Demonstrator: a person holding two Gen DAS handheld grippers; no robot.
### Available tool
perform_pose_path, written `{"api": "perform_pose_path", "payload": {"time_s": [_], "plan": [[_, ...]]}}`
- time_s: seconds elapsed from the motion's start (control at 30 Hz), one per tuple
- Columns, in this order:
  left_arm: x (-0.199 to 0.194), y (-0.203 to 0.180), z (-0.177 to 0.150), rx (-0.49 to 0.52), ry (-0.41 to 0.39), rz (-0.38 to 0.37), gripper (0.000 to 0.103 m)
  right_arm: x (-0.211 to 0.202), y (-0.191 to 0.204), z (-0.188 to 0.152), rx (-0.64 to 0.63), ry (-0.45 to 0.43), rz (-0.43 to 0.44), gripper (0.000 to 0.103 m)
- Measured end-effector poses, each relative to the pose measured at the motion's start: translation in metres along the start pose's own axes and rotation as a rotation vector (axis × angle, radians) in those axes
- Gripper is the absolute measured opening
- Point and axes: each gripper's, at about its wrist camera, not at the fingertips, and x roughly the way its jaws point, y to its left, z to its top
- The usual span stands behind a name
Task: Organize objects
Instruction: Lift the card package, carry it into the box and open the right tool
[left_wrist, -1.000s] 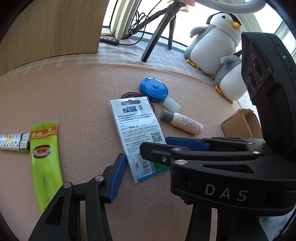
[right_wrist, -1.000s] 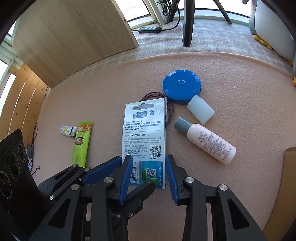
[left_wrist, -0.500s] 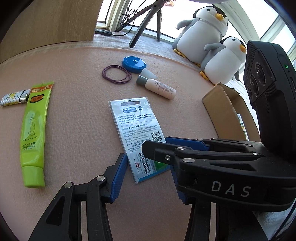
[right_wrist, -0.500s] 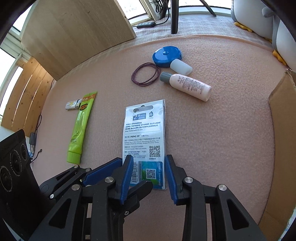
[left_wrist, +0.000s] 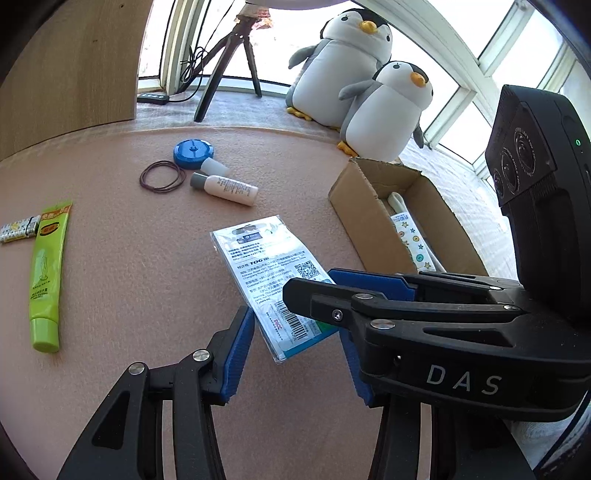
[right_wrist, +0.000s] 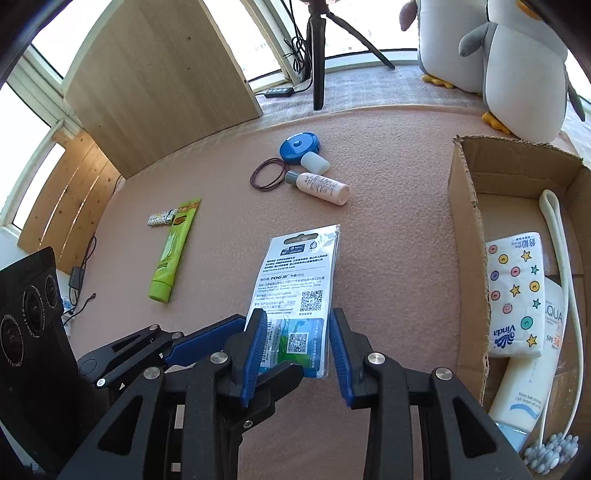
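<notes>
Packet (right_wrist: 295, 306) held between both grippers, beside box (right_wrist: 466, 221)

Bright daylight from blown-out windows (left_wrist: 461, 66), sharp focus, heavy fisheye bending at edges

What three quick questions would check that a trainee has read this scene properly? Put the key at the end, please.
1. True or false: the cardboard box is empty.
2. Which thing lies right beside the lighter? A) white bottle B) green tube C) blue round case
3. Fill in: ___ plush penguins sit by the window.
Key: 1 false, a tissue pack lies inside; 2 B; 3 two.
</notes>
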Motion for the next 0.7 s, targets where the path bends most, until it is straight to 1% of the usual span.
{"api": "perform_pose_path", "payload": {"time_s": [0.2, 0.37, 0.7], "plan": [[-0.009, -0.030, 0.012, 0.027, -0.039, -0.010, 0.052, -0.036, -0.014, 0.000, 0.012, -0.065, 0.017, 0.032], [-0.010, -0.061, 0.019, 0.065, -0.053, -0.043, 0.052, -0.065, -0.032, -0.003, 0.032, -0.107, 0.014, 0.032], [0.009, -0.136, 0.017, 0.182, -0.028, -0.131, 0.052, -0.115, -0.086, -0.029, 0.111, -0.170, -0.044, 0.032]]}}
